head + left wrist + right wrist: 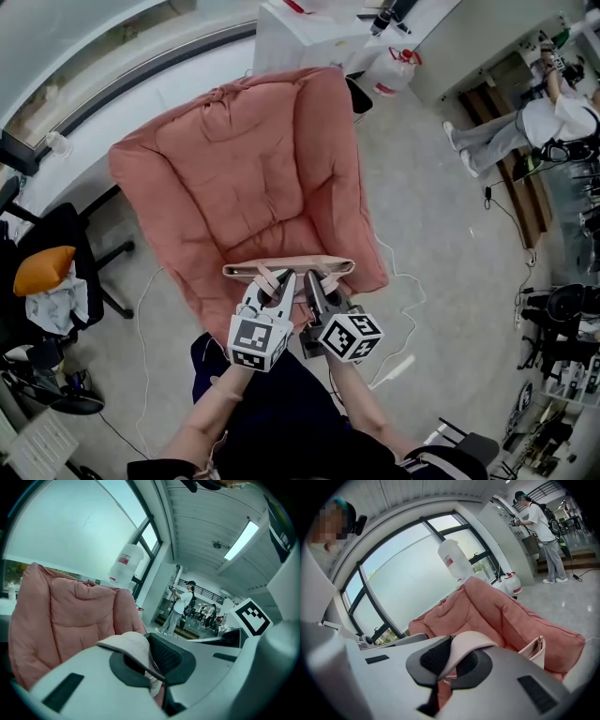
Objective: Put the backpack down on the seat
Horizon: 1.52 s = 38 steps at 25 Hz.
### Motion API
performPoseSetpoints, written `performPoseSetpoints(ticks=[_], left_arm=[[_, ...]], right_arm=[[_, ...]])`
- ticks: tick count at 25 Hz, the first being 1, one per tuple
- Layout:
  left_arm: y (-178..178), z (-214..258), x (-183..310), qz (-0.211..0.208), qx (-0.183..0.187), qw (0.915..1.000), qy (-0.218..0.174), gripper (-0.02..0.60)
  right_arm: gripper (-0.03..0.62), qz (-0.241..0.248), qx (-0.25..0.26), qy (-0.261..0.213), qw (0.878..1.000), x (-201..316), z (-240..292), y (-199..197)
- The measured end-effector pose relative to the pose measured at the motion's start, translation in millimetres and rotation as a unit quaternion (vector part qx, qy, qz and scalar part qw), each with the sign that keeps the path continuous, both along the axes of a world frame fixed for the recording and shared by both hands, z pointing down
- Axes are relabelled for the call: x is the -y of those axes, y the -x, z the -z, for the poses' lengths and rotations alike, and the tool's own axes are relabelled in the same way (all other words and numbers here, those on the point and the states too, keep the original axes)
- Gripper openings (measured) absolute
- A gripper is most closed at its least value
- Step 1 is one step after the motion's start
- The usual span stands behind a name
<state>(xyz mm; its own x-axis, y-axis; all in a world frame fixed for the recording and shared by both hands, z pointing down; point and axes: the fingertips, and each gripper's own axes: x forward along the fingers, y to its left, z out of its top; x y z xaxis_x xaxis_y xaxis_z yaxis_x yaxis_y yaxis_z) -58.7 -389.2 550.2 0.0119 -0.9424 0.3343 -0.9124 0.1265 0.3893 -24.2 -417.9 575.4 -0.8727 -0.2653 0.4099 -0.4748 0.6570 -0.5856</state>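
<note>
At the front edge of the seat (253,169), the backpack (323,266) hung from both tools. Its open top showed as a pale band lying crosswise, left to right, over the seat's front lip. In the left gripper view, the left tool (278,289) was pressed together on a strap (129,644), the pale webbing looped over and pinched between its dark pads. The right tool (312,289) pinched the other strap (465,645) the same way, with the bag's body hanging just to its right against the seat. Both tools sat side by side near the bag's middle, on the person's side of it, so neither was clearly nearer. The seat's hollow lay straight ahead, beyond the bag. Whether the bag's bottom touched the seat could not be told. By my judgement, the coming move was forward and down, keeping the long axis across the seat.
</note>
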Motion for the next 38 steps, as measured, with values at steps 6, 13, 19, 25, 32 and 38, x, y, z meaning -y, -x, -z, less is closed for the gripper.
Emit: performPoseSetpoints(ticks=[6, 13, 19, 25, 32, 38], left_arm=[[14, -13, 13, 0.002, 0.006, 0.9999, 0.011, 0.017], [26, -37, 28, -0.007, 0.026, 0.9993, 0.025, 0.017], [38, -65, 47, -0.003, 0.047, 0.9978, 0.047, 0.017], [39, -94, 55, 0.006, 0.014, 0.9969, 0.078, 0.017], [33, -118, 53, 0.008, 0.005, 0.9944, 0.105, 0.017], [33, -131, 51, 0.013, -0.01, 0.9921, 0.125, 0.017]], right_arm=[[0.032, 0.018, -0.007, -0.005, 1.0, 13, -12, 17], [0.032, 0.027, -0.021, -0.019, 0.999, 26, -33, 30], [0.034, 0.023, -0.037, -0.034, 0.998, 45, -57, 39], [0.034, -0.013, -0.039, 0.015, 0.999, 54, -78, 34], [0.034, -0.009, -0.062, 0.014, 0.998, 54, -92, 29], [0.034, -0.015, -0.06, 0.05, 0.997, 51, -100, 26]])
